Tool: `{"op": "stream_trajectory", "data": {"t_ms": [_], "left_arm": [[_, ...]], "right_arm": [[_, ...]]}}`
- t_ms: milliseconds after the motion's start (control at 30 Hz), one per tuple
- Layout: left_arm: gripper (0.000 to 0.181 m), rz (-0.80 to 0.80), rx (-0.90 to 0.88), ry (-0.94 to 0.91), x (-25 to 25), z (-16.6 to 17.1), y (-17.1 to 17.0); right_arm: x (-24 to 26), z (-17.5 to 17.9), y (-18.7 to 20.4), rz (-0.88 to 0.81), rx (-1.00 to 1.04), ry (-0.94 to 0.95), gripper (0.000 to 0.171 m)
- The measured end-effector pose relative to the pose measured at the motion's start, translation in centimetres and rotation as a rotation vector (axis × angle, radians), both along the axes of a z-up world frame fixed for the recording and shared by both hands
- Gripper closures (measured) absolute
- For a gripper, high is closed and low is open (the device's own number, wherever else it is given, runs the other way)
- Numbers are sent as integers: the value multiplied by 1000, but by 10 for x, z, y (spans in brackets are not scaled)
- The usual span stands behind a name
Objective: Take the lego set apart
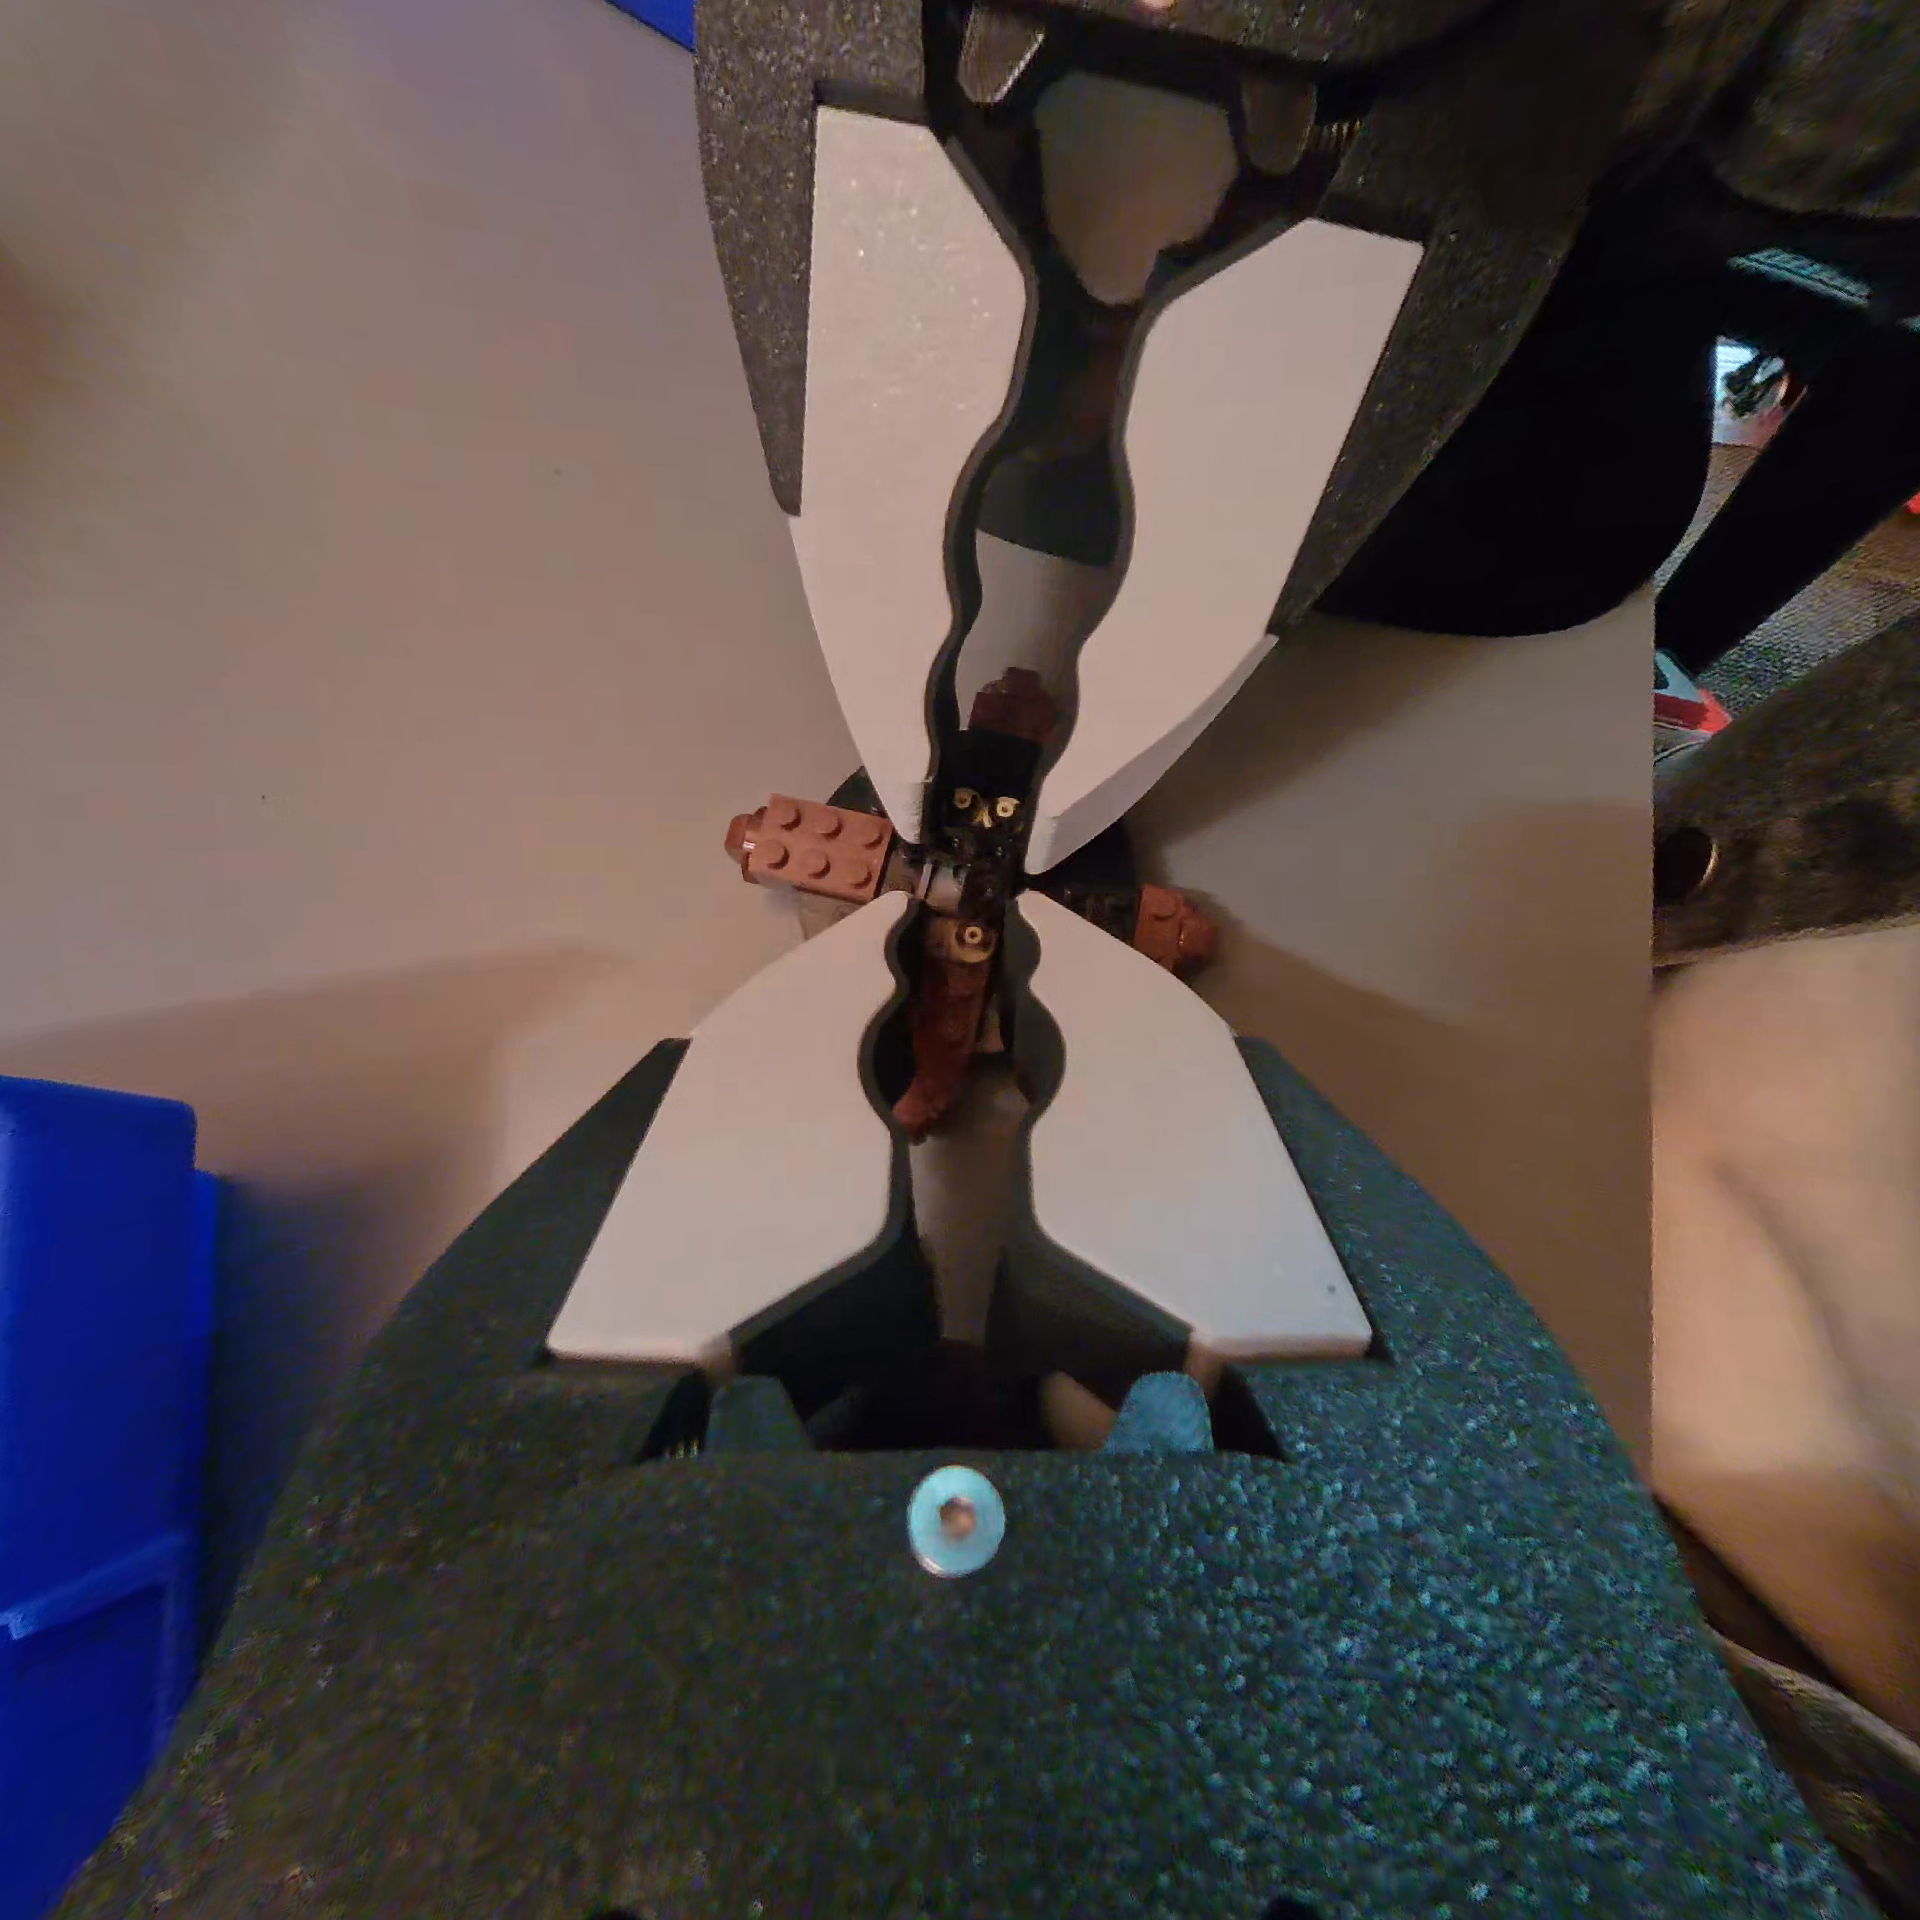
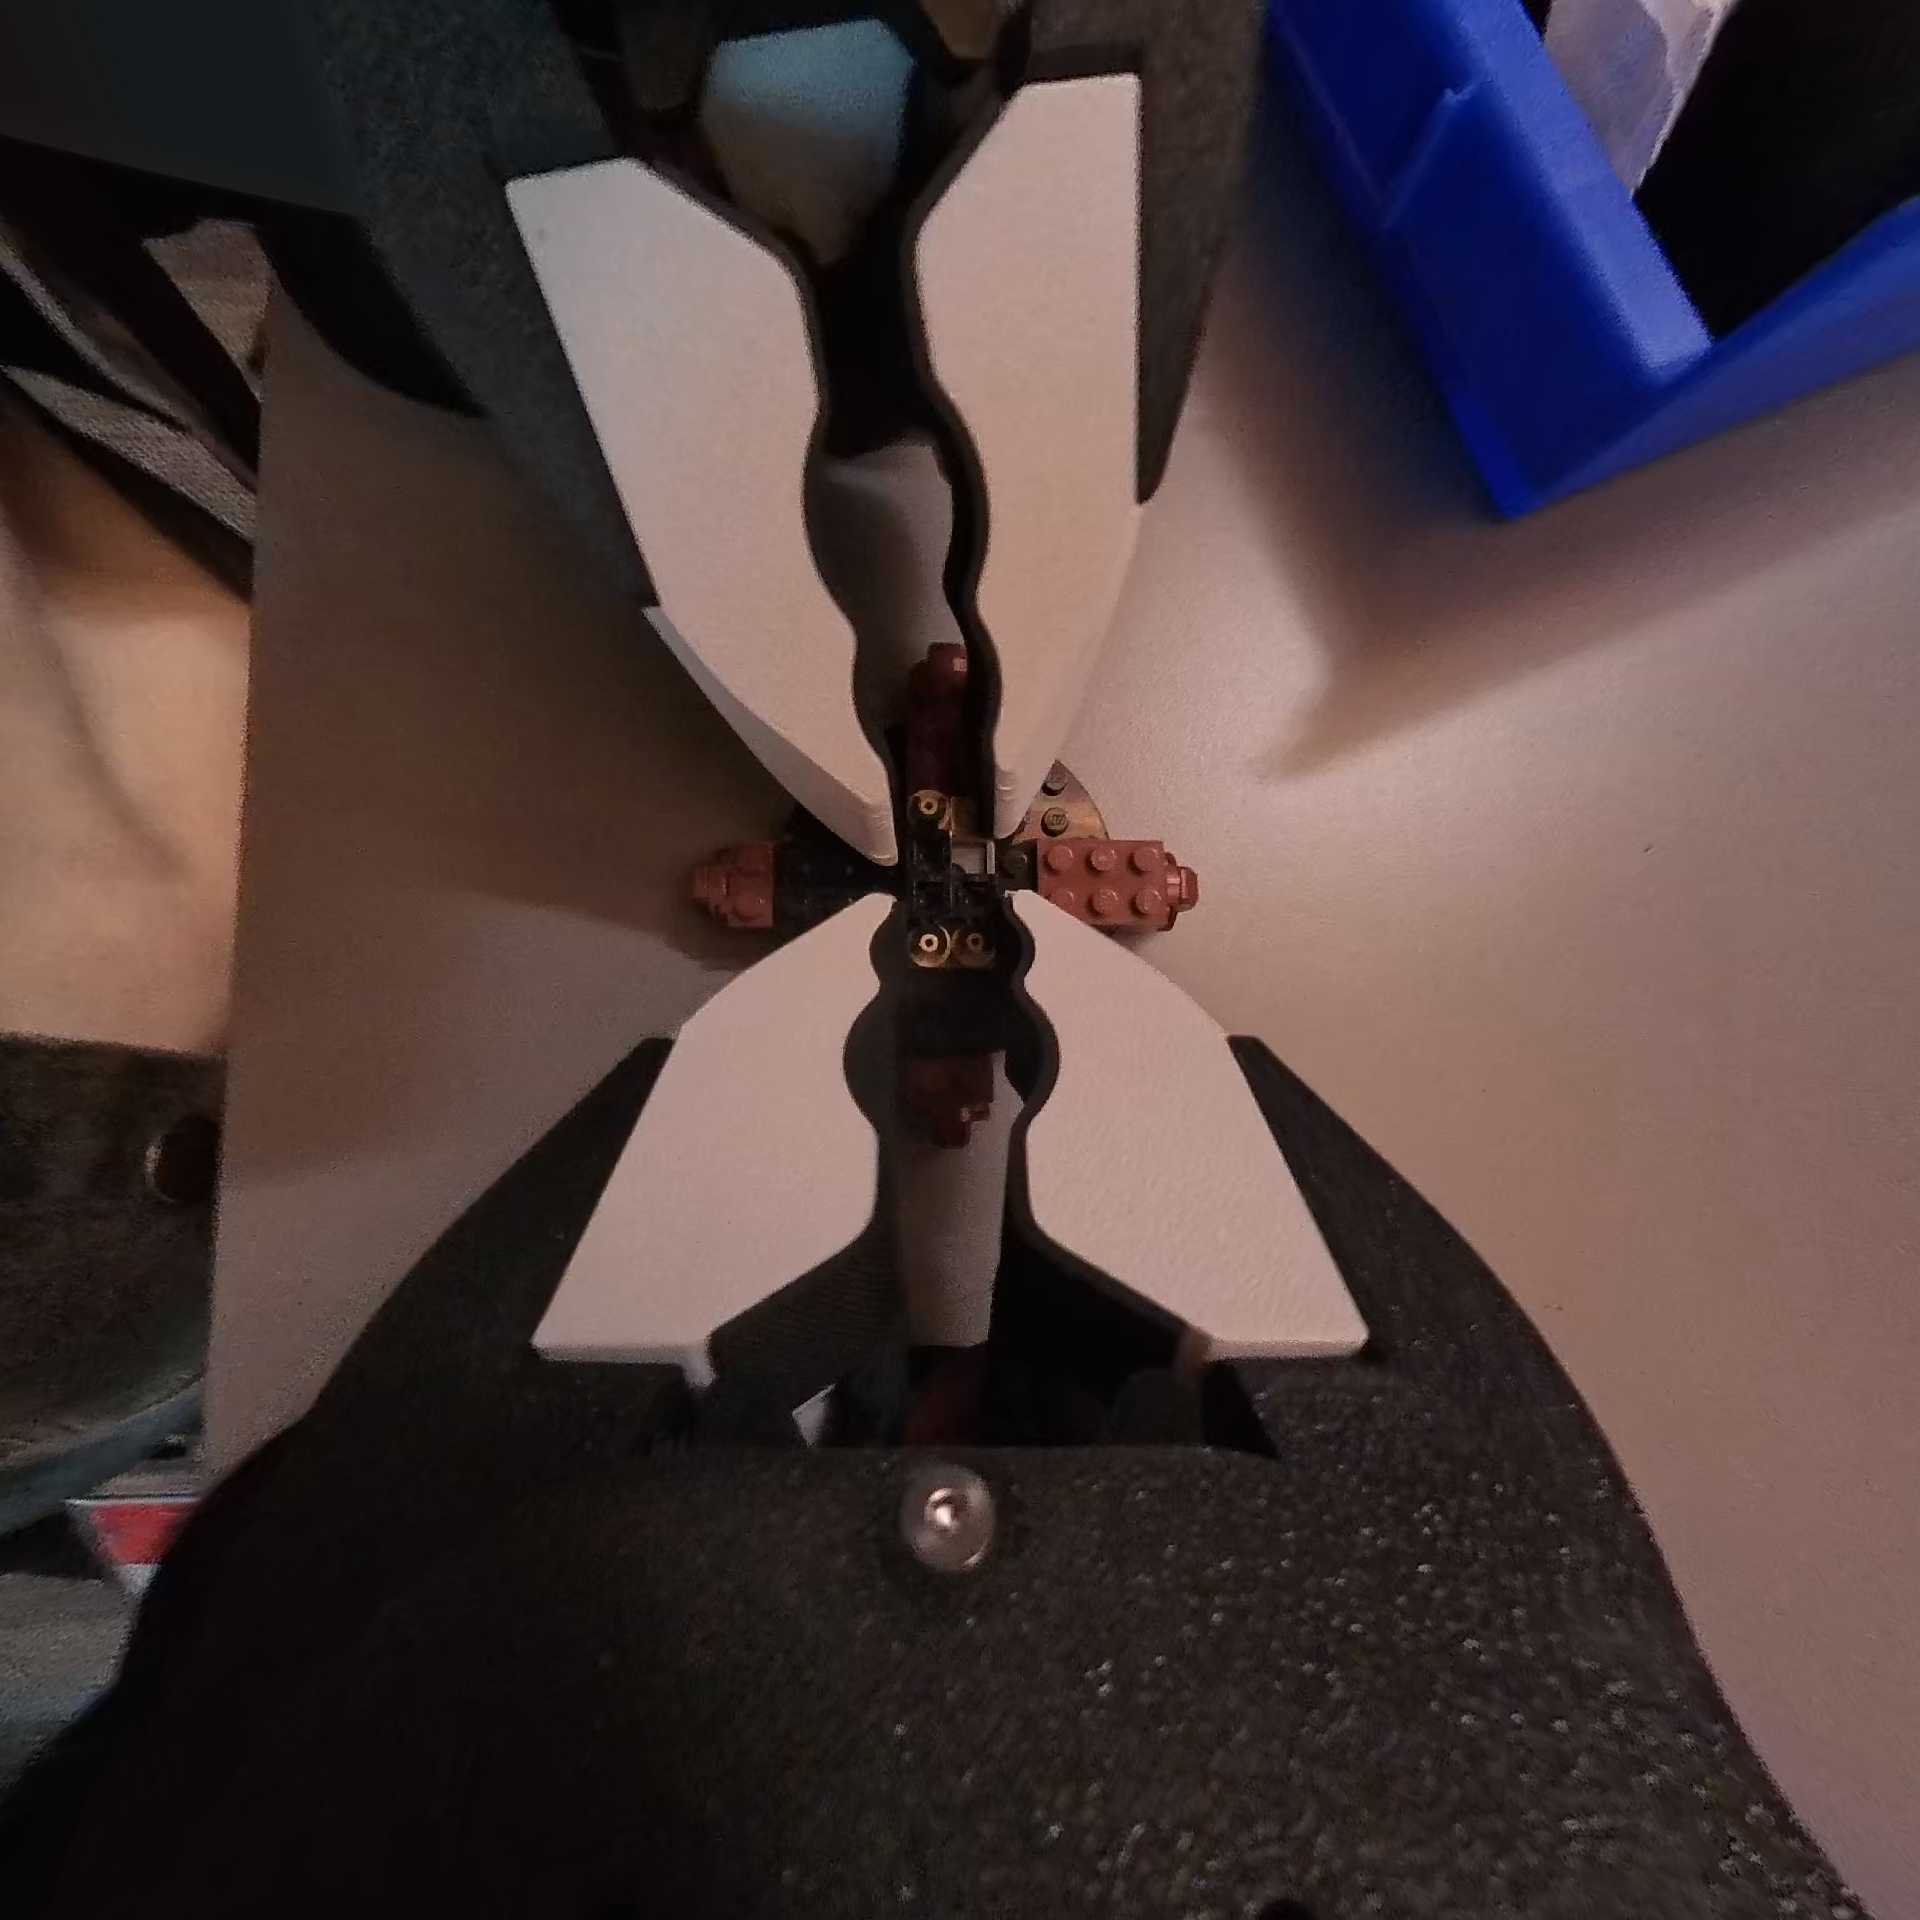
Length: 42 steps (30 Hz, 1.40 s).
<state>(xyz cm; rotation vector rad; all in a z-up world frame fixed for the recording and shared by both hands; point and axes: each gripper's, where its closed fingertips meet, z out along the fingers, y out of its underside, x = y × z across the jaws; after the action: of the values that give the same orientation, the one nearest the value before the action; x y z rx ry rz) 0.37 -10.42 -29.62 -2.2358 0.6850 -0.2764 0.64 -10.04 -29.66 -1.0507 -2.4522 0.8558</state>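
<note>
Both grippers meet tip to tip on the lego set (image 1: 961,873), left gripper (image 1: 961,920) near, right gripper (image 1: 971,821) far, blocking that line. Bare table (image 1: 364,623) left gives room. Blue bin (image 1: 94,1351) crowds near-left; dark clutter right.

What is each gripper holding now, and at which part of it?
Both the left gripper and the right gripper are shut on the lego set, each from an opposite side at its dark centre; the brown arms stick out free.
</note>
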Motion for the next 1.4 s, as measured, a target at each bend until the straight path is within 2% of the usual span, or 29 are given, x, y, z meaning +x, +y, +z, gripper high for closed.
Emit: {"op": "stream_trajectory", "data": {"t_ms": [100,300,467,600,700,767,867,1000,1100,1200,1400], "left_arm": [[167,-1,4,0,0,0,0],[168,16,0,-11,-2,0,1],[168,10,1,-10,-1,-1,1],[167,9,2,-10,-1,-1,1],[168,-5,3,-16,0,1,0],[166,21,16,-28,-3,4,2],[165,97,111,-139,-8,27,7],[166,155,185,-505,-4,71,9],[166,162,181,-637,2,84,10],[169,173,169,-699,4,88,13],[176,169,185,-688,5,88,15]], "right_arm": [[0,1,0,85,188,112,155],[-3,7,3,131,447,283,155],[-1,8,3,16,195,225,156],[-1,33,-2,-54,-71,259,156],[-1,49,4,-111,-162,310,156],[0,53,5,-112,-147,348,156],[-1,57,7,-85,-21,424,156],[-5,75,7,-36,128,564,156],[-9,82,7,-8,222,614,156],[-12,86,7,2,260,636,156],[-9,87,7,18,296,660,156]]}}
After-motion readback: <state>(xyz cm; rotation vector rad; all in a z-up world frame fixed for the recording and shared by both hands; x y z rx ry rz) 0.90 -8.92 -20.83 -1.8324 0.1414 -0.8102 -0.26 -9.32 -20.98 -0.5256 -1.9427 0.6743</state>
